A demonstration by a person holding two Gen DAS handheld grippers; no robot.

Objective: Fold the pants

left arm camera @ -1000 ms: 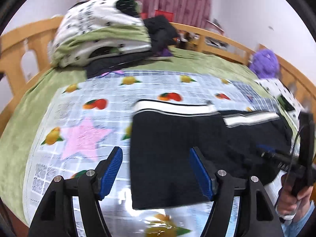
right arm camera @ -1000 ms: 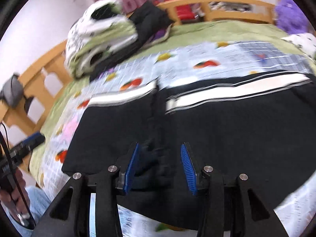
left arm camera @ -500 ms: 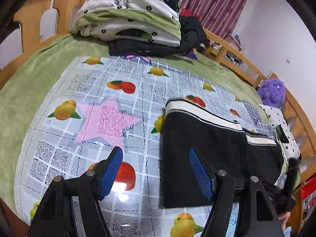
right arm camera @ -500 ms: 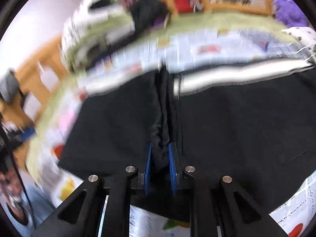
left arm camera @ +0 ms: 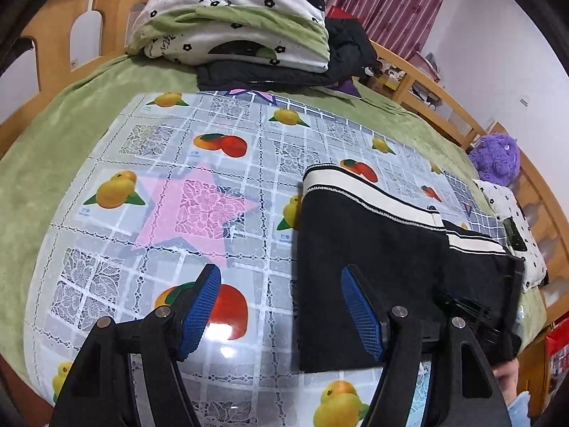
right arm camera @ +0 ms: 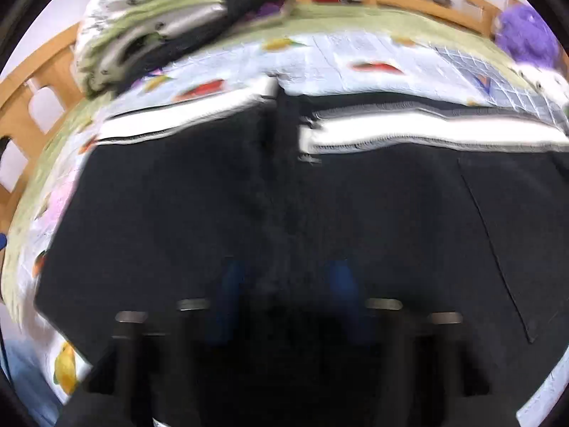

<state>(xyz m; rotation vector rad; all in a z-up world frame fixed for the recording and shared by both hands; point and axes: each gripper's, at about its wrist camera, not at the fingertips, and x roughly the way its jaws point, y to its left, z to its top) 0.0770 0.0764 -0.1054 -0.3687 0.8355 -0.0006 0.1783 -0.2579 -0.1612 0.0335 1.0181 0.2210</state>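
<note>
The black pants (left arm camera: 373,249) lie flat on the fruit-print cloth (left arm camera: 170,163) over the bed, under my right gripper (right arm camera: 284,284) and ahead-right of my left gripper (left arm camera: 281,313). My left gripper is spread, holding nothing. My right gripper's view is blurred; its jaws have just been closing on a ridge of pants fabric.

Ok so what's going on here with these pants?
A person with a gripper in each hand is folding black pants laid flat on a fruit-print cloth. The left gripper hovers open over the pants' side edge, holding nothing. The right gripper has just been closing its jaws around a bunched ridge at the pants' middle; blur hides whether they grip it.
</note>
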